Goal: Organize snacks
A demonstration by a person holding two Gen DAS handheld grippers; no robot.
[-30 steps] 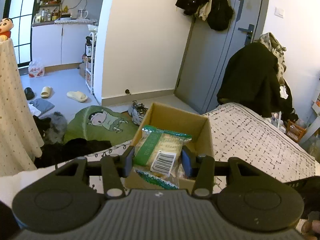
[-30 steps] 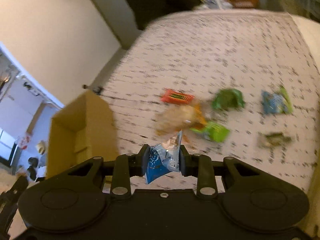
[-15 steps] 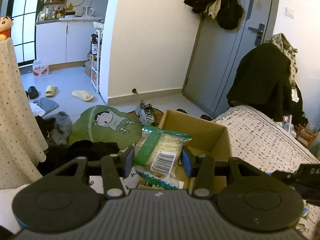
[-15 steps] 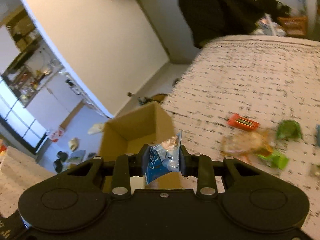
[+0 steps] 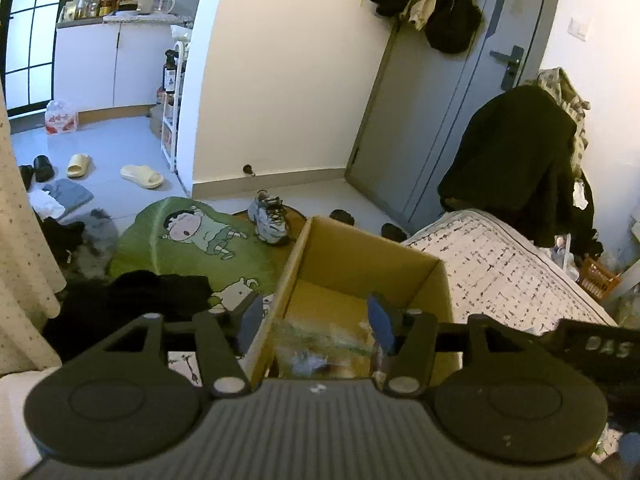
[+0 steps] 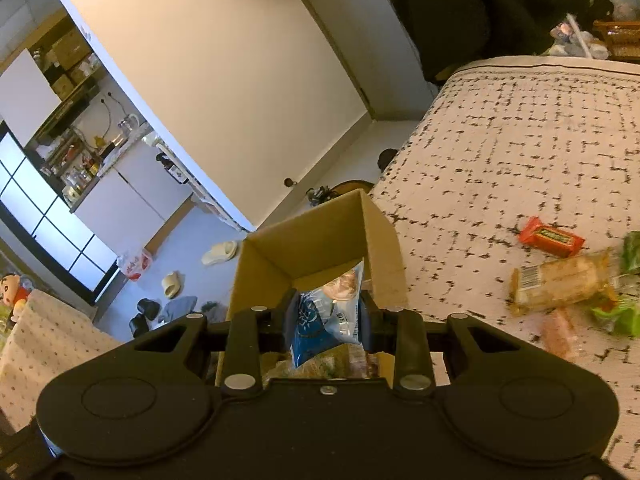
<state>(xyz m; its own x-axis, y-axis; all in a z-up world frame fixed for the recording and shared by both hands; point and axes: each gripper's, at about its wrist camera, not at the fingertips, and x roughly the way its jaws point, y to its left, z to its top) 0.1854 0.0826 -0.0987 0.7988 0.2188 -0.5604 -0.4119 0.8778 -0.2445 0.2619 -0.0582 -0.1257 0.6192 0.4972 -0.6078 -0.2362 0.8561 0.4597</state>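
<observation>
An open cardboard box (image 5: 362,254) stands at the edge of the bed, also seen as the box (image 6: 316,240) in the right wrist view. My left gripper (image 5: 316,324) hangs over it with its jaws opening. The green-and-clear snack pack (image 5: 320,338), blurred, is dropping free between them into the box. My right gripper (image 6: 326,318) is shut on a blue snack packet (image 6: 324,316) just above the box's near rim. On the bed lie a red bar (image 6: 550,237), a clear-wrapped cake (image 6: 560,280) and green packets (image 6: 616,314).
The patterned bed cover (image 6: 520,152) stretches right of the box. On the floor beyond lie a green cartoon rug (image 5: 192,240), sneakers (image 5: 270,220), dark clothes (image 5: 132,296) and slippers (image 5: 142,176). A coat-draped chair (image 5: 516,160) stands by the grey door (image 5: 452,100).
My left gripper opened and let go of the green snack pack, which now falls into the box. My right gripper swung left with the blue packet until it came over the box.
</observation>
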